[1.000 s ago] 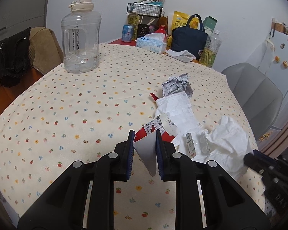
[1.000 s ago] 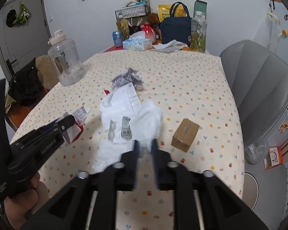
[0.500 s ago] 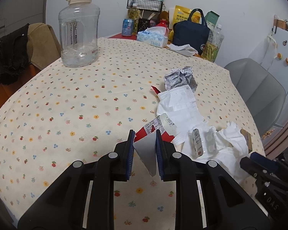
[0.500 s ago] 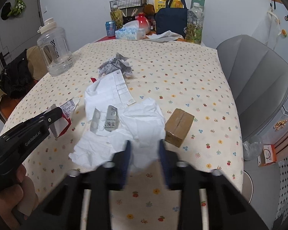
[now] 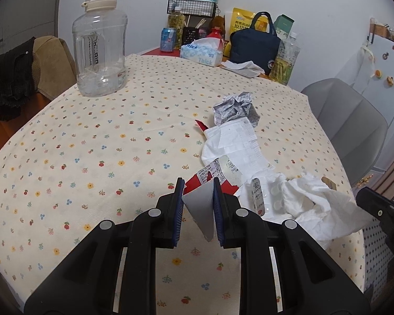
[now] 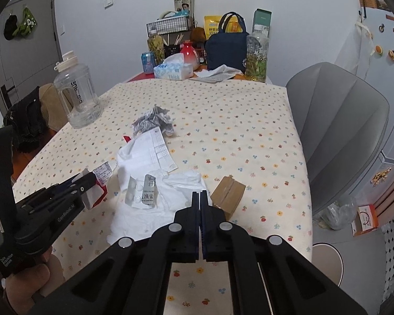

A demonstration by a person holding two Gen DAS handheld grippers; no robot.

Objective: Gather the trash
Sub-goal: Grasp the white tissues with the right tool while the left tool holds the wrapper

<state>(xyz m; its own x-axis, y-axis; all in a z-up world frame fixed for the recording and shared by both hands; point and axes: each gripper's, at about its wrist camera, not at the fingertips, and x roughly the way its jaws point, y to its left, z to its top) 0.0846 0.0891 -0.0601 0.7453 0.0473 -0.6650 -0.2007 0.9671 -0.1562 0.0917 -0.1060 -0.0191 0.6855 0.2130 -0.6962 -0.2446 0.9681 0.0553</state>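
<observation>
Between left tongs (image 5: 198,183), red wrapper (image 5: 197,183)

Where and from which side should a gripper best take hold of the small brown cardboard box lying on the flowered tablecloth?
Probably across the two long side faces of the small brown cardboard box, coming down from above. It lies flat with its taped top up, apart from the white tissue, so both sides look free for the fingers.

Cream tablecloth (image 5: 92,141) with small red, yellow, blue flower print; white tissue (image 6: 176,194); red-and-white carton (image 5: 205,183); brown cardboard box (image 6: 227,194); navy bag (image 6: 224,50); grey chair (image 6: 338,131).
</observation>
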